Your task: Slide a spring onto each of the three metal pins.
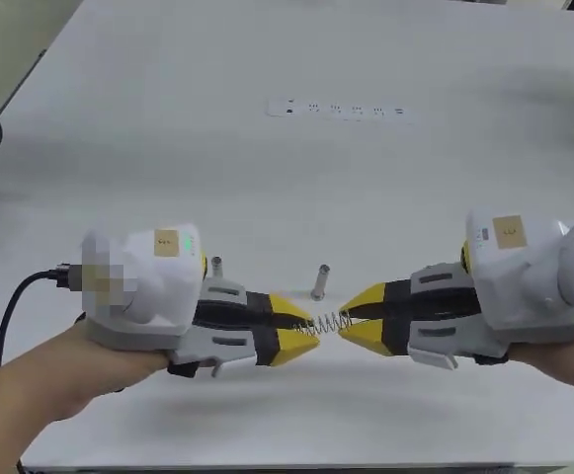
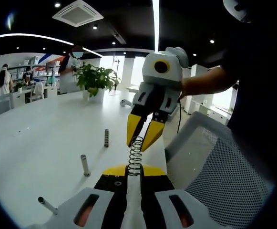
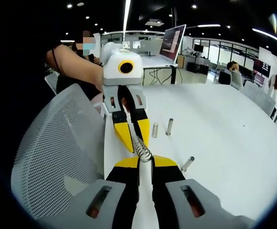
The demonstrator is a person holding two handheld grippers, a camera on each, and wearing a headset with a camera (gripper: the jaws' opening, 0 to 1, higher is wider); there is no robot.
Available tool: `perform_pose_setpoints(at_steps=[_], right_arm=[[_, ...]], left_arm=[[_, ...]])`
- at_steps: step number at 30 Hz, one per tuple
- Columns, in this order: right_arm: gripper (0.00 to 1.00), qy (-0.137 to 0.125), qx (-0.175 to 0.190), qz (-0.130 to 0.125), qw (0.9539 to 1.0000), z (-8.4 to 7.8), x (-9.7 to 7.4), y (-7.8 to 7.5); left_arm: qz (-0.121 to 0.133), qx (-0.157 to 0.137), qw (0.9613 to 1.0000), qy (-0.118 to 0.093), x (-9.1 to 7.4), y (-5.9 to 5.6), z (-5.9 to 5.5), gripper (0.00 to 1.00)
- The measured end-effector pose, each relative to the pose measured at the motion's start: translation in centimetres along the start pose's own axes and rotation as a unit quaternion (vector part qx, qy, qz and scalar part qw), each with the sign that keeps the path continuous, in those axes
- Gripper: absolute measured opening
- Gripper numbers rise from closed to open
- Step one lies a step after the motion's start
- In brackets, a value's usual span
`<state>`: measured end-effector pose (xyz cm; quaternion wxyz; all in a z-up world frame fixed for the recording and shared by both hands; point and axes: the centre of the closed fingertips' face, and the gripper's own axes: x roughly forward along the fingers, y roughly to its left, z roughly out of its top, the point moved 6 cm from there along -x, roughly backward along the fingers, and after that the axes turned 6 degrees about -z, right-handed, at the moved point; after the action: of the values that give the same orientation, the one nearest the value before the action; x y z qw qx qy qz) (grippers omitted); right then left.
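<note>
One spring [image 1: 328, 323] was pinched at its ends by the left gripper [image 1: 311, 327] and right gripper [image 1: 344, 324]; release by one, then threading onto the bare pin [image 1: 318, 281], was judged due

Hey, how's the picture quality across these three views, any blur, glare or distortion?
Head view: soft even light, faint shadow on the table, power strip slightly blurred. Left gripper view: fisheye curving, glaring ceiling strip light, spring sharp. Right gripper view: same curving, spring sharp, far background soft.
</note>
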<state>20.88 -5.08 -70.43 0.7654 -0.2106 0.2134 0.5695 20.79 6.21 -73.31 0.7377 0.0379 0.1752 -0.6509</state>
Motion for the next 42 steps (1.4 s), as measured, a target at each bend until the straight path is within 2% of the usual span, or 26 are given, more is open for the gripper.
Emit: perform_pose_setpoints(at_steps=[4, 5, 6, 7, 9, 11, 12, 13, 16, 20, 37, 42], right_arm=[[0.03, -0.011, -0.003, 0.002, 0.9999, 1.0, 0.0, 0.1], [0.00, -0.029, -0.011, 0.010, 0.9995, 1.5, 0.1, 0.3], [0.00, -0.048, 0.012, 0.004, 0.9987, 2.2, 0.0, 0.2], [0.00, -0.044, 0.015, -0.001, 0.9989, 2.3, -0.1, 0.1], [0.00, -0.029, -0.010, -0.001, 0.9995, 2.2, 0.3, 0.3], [0.00, -0.025, -0.005, 0.004, 0.9997, 2.1, 0.6, 0.6], [0.00, -0.033, -0.004, 0.003, 0.9995, 2.3, 0.5, 0.5], [0.00, -0.030, -0.002, 0.002, 0.9995, 2.3, 0.5, 0.5], [0.00, -0.034, 0.001, 0.001, 0.9994, 2.4, 0.3, 0.4], [0.00, -0.034, -0.001, 0.002, 0.9994, 2.5, 0.3, 0.2], [0.00, -0.048, 0.031, 0.013, 0.9983, 3.1, 0.0, 0.1], [0.02, -0.055, 0.042, 0.014, 0.9975, 3.3, -0.3, 0.0]], left_arm=[[0.008, 0.002, 1.0000, 0.004, -0.2, 0.3, 0.0, 0.02], [0.008, 0.005, 0.9999, 0.010, -0.2, 0.3, -0.1, 0.01], [0.009, 0.004, 0.9999, 0.012, -0.2, 0.3, -0.2, 0.01], [0.008, 0.008, 0.9998, 0.015, -0.2, 0.2, -0.3, 0.01], [0.009, 0.010, 0.9998, 0.013, -0.2, 0.1, -0.3, 0.01], [0.007, 0.014, 0.9999, 0.004, -0.3, -0.1, -0.1, 0.01], [0.009, 0.012, 0.9998, 0.009, -0.2, 0.0, -0.1, 0.01], [0.010, 0.020, 0.9997, 0.006, -0.3, -0.1, 0.0, 0.01], [0.010, 0.015, 0.9998, 0.001, -0.5, 0.0, 0.2, 0.01], [0.009, 0.018, 0.9998, 0.000, -0.3, 0.0, 0.2, 0.01], [0.000, 0.018, 0.9998, -0.009, -0.2, -0.3, 0.5, 0.01], [-0.002, 0.015, 0.9997, -0.022, -0.3, -0.5, 0.9, 0.01]])
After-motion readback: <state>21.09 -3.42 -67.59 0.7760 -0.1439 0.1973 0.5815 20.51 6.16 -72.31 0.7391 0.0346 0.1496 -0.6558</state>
